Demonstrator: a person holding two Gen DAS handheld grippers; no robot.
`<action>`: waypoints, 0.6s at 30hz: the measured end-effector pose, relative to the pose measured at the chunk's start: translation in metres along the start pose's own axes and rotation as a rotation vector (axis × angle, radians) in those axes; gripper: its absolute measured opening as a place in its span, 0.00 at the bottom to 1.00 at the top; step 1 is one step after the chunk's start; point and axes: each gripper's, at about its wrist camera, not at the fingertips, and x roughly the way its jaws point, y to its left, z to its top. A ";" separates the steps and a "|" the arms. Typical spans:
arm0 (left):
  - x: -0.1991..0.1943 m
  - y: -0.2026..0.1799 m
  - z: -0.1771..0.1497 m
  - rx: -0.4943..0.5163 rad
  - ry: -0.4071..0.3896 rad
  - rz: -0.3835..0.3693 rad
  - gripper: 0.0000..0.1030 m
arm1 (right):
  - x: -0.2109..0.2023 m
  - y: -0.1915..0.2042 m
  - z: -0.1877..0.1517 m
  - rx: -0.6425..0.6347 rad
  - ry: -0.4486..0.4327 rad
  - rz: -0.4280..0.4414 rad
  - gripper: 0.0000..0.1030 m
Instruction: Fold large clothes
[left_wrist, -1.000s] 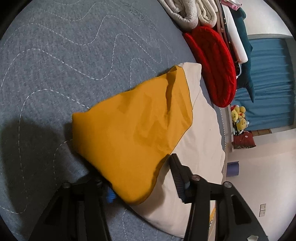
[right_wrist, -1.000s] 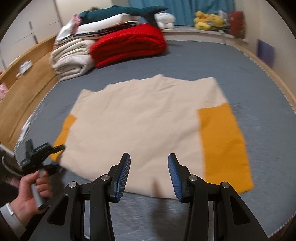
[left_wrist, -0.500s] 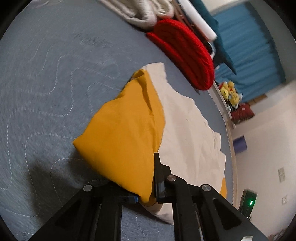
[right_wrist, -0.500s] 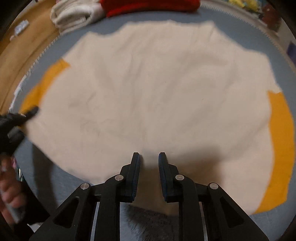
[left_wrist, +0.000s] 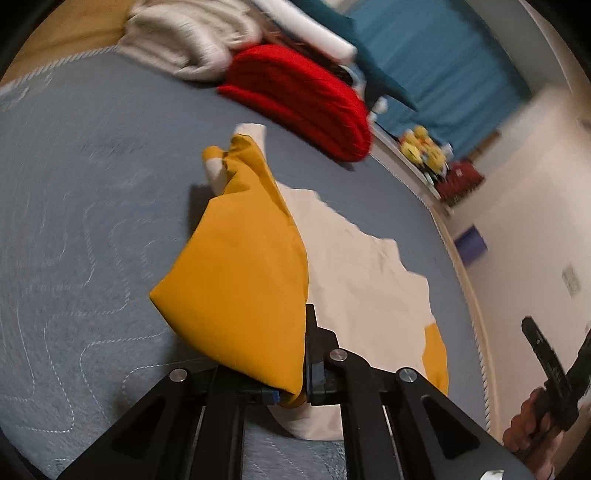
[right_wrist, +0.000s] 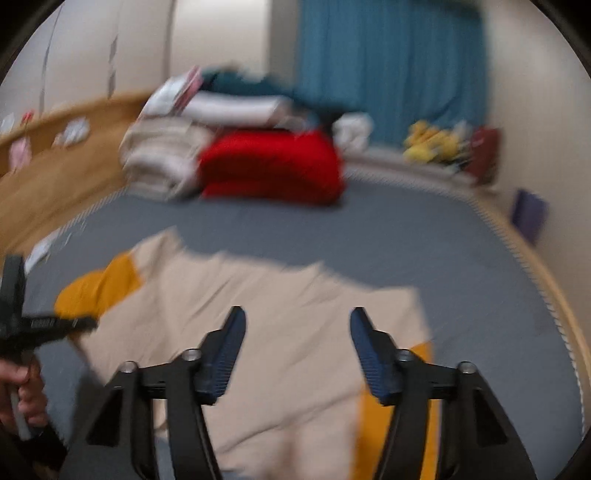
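Observation:
A large cream garment (left_wrist: 354, 266) with mustard-yellow side panels lies spread on the grey bed (left_wrist: 74, 184). My left gripper (left_wrist: 295, 369) is closing and its pads press the near corner of one yellow panel (left_wrist: 240, 295), which hangs lifted and draped off the bed. In the right wrist view the garment (right_wrist: 221, 280) is blurred. Above its near edge my right gripper (right_wrist: 297, 321) is opening, with nothing between its fingers. The left gripper (right_wrist: 48, 325) shows at the left edge, held by a hand (right_wrist: 22, 398).
A red folded blanket (left_wrist: 295, 99) and a stack of folded bedding (right_wrist: 166, 155) sit at the far end of the bed. A wooden bed frame (right_wrist: 55, 173) runs along the left. Plush toys (right_wrist: 432, 144) and blue curtains (right_wrist: 388, 66) are behind.
The left gripper shut on the yellow panel and raised it, rolling as it rose. The right gripper dipped close to the garment with narrowed jaws, then rose and spread them wide.

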 end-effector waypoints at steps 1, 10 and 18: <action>0.000 -0.013 0.000 0.030 0.002 -0.002 0.06 | -0.008 -0.016 -0.005 0.052 -0.020 -0.026 0.60; 0.030 -0.159 -0.023 0.235 0.075 -0.086 0.05 | -0.042 -0.100 -0.044 0.178 0.042 -0.145 0.60; 0.091 -0.282 -0.098 0.457 0.224 -0.151 0.05 | -0.077 -0.185 -0.063 0.353 0.026 -0.221 0.60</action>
